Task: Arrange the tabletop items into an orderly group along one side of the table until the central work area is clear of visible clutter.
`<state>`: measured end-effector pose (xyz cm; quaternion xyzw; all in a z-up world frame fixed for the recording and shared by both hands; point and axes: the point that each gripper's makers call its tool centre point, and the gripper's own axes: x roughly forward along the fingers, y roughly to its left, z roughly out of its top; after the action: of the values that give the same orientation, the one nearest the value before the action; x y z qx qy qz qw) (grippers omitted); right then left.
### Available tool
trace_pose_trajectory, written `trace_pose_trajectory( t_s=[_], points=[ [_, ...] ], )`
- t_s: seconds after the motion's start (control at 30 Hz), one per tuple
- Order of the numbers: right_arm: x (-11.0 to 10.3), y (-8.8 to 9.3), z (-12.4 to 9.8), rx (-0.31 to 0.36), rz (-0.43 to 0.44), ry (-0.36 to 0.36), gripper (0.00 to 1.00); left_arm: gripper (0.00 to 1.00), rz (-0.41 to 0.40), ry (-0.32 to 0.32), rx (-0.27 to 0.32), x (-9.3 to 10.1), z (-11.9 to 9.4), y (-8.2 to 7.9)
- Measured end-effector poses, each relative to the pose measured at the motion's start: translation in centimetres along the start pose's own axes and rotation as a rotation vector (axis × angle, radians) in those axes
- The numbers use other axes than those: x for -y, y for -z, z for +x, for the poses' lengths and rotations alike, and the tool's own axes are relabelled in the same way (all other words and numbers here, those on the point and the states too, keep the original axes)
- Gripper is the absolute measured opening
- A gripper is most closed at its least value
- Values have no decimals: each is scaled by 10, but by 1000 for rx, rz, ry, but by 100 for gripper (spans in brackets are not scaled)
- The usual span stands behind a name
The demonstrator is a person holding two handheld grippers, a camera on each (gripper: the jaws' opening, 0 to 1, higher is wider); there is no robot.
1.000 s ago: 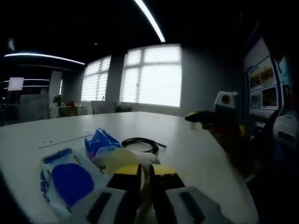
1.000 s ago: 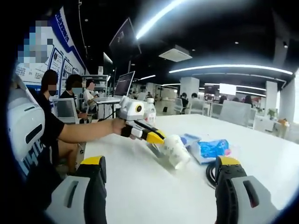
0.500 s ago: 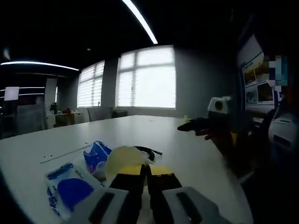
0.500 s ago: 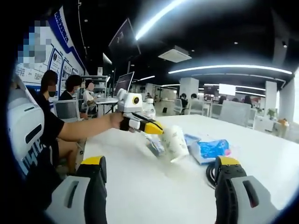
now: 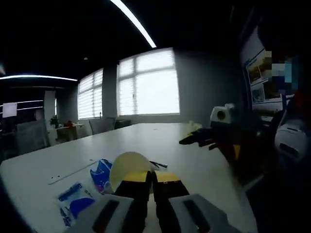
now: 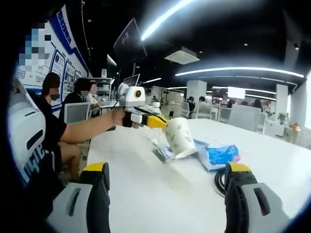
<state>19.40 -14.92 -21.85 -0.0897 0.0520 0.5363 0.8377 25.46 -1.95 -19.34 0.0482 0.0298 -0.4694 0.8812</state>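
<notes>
The left gripper point(image 6: 154, 121) pinches the rim of a paper cup point(image 6: 179, 137) with its jaws pressed together on the wall, and holds it above the white table point(image 6: 160, 194). In the right gripper view the cup hangs tilted – its long axis runs down and to the right, away from the jaws, and its bottom points toward the blue packets point(image 6: 219, 154) lying on the table under it. In the left gripper view the open mouth of the cup point(image 5: 129, 167) faces the camera, just above the closed jaws. The right gripper point(image 6: 165, 194) is spread wide and holds nothing; the black cable point(image 6: 218, 182) lies just beside its right jaw – nearer to this gripper than the cup is.
</notes>
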Motion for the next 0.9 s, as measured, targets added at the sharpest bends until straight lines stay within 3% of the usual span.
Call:
trace_pose_trajectory(
  t_s=[0.4, 0.9],
  points=[
    [12, 29, -11, -134, 30, 58, 100, 0, 20, -20, -10, -5, -17, -2],
    [20, 41, -20, -200, 40, 109, 100, 0, 11, -75, -27, -26, -38, 5]
  ],
)
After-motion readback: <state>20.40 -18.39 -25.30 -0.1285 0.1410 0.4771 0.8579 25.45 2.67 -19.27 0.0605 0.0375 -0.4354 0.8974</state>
